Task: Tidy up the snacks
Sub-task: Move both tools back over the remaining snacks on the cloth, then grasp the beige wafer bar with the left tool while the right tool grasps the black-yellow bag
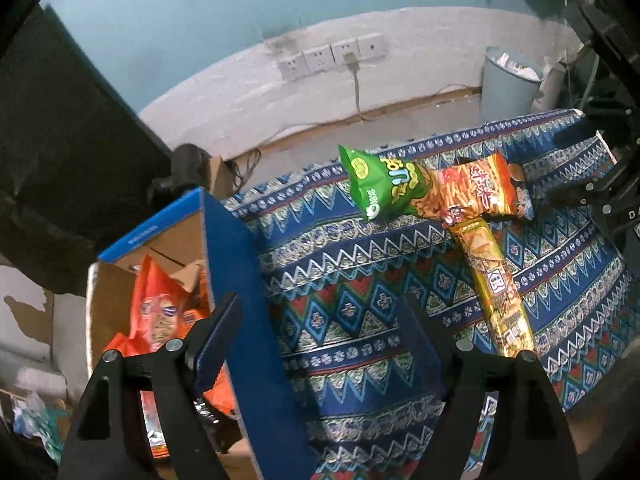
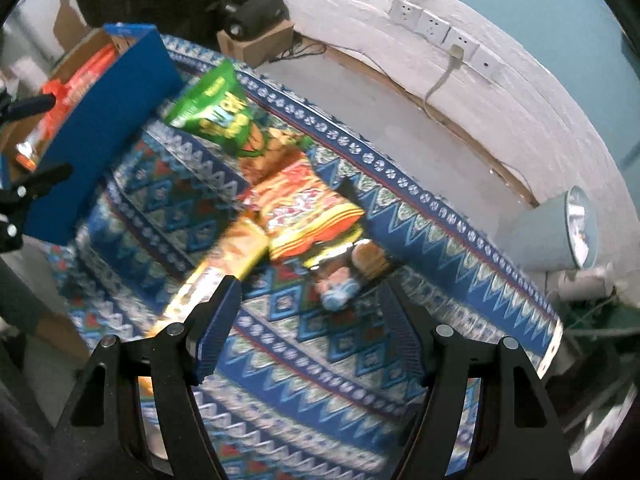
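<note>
A green snack bag [image 1: 380, 180] [image 2: 216, 106], an orange snack bag [image 1: 476, 190] [image 2: 308, 208] and a long yellow snack pack [image 1: 496, 280] [image 2: 224, 264] lie together on a patterned blue cloth [image 1: 360, 300] [image 2: 320, 360]. A blue cardboard box [image 1: 240, 280] [image 2: 108, 128] holds orange snack bags [image 1: 160, 304] [image 2: 76, 80]. My left gripper [image 1: 320, 344] is open and straddles the box's blue wall. My right gripper [image 2: 308, 332] is open and empty above the cloth, just short of the yellow pack. A small bluish pack [image 2: 340, 292] lies by the orange bag.
A pale bin [image 1: 508, 84] [image 2: 560, 232] stands by the wall beyond the cloth. Wall sockets [image 1: 332, 56] [image 2: 444, 32] with a cable are behind. A small cardboard box with a black device [image 2: 256, 28] sits on the floor. The other gripper shows at the right edge [image 1: 592, 196].
</note>
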`<state>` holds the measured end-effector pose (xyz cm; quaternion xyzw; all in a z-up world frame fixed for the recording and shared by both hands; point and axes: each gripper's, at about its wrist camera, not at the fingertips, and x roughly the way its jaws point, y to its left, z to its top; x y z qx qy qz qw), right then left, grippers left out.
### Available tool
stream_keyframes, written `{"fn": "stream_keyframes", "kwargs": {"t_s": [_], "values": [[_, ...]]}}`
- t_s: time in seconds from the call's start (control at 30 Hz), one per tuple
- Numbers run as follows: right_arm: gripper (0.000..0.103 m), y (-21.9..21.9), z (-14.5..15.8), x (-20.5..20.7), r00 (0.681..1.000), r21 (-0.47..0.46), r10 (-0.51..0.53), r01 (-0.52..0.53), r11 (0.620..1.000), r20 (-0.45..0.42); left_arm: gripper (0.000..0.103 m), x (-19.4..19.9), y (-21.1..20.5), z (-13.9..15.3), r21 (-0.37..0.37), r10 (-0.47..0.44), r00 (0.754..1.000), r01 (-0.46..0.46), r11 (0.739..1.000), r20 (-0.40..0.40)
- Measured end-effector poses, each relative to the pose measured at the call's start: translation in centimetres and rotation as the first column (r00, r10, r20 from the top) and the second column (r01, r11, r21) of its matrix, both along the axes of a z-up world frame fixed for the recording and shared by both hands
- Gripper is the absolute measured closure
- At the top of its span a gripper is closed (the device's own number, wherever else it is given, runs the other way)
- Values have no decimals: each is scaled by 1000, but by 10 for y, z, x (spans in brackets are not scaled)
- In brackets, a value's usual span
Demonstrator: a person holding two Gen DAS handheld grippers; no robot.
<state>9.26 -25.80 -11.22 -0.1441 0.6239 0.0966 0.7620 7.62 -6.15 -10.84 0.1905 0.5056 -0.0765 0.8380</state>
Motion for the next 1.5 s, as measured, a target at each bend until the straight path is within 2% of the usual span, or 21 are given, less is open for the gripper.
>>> {"fn": "stream_keyframes", "kwargs": {"t_s": [0.3, 0.6, 0.83, 0.97, 1.1, 1.3, 1.5], "values": [[30, -15, -46, 26, 991, -16, 112, -113, 993, -70, 22, 35, -13, -25, -50, -5, 998, 2, 999, -66], [30, -23, -77, 44, 980, -38, 171, -175, 984, -105, 22, 57, -32, -60, -51, -31, 988, 24, 998, -149], [29, -20, -96, 49, 969, -35, 208, -214, 976, -133, 22, 63, -36, -73, -76, -28, 980, 13, 997, -198], [29, -17, -109, 45, 964, -77, 218, -231, 970, -153, 22, 60, -40, -76, -69, -32, 976, 18, 997, -216], [31, -24, -113, 40, 975, -66, 164, -176, 982, -152, 22, 57, -42, -74, -88, -30, 974, 11, 996, -225], [48, -40, -110, 24, 988, -58, 57, -67, 996, -145, 22, 48, -51, -69, -124, -34, 970, 4, 992, -240], [51, -64, -105, -3, 986, -29, -103, 100, 995, -132, 22, 32, -73, -72, -155, -54, 961, 12, 988, -271]]}}
